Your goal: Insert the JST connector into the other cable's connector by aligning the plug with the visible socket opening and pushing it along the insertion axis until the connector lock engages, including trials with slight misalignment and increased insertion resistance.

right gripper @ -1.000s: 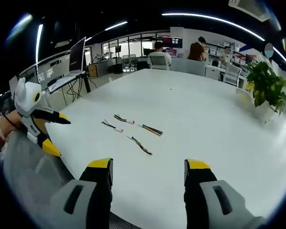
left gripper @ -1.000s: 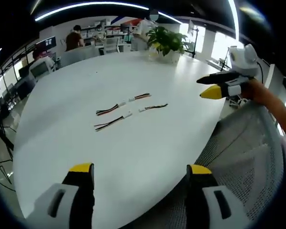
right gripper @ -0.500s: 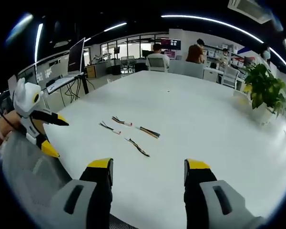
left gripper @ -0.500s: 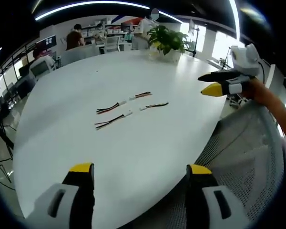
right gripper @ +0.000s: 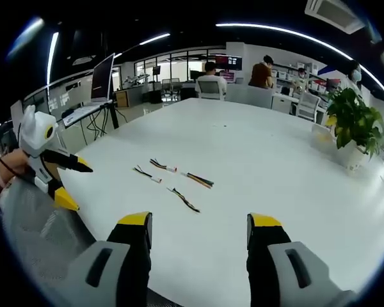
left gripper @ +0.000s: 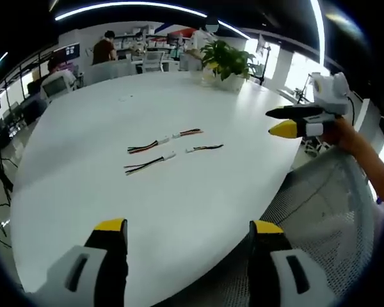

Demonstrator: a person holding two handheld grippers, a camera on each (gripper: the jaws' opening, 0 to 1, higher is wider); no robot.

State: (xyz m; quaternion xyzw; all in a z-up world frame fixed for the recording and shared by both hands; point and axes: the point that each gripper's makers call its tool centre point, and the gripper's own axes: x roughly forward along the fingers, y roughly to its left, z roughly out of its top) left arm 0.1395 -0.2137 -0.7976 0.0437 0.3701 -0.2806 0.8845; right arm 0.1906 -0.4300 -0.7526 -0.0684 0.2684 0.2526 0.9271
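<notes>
Lying on table point(left gripper: 83, 179), cables point(left gripper: 173, 146) well ahead of both hand-held grippers.

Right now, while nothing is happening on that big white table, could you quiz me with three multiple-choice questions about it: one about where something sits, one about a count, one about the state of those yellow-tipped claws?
1. Where is the potted plant?
A. At the far edge of the table
B. Between the cables
C. On the mesh chair

2. How many short cable pieces lie on the table?
A. One
B. Four
C. Nine

3. How do the two grippers stand?
A. Both clamped on a cable
B. One holds the plant
C. Both open and holding nothing

Answers: 1 A, the plant stands far beyond the cables. 2 B, four pieces lie in two rows, end to end but not joined. 3 C, the left gripper and right gripper each show a wide gap, with the cables untouched ahead.
</notes>
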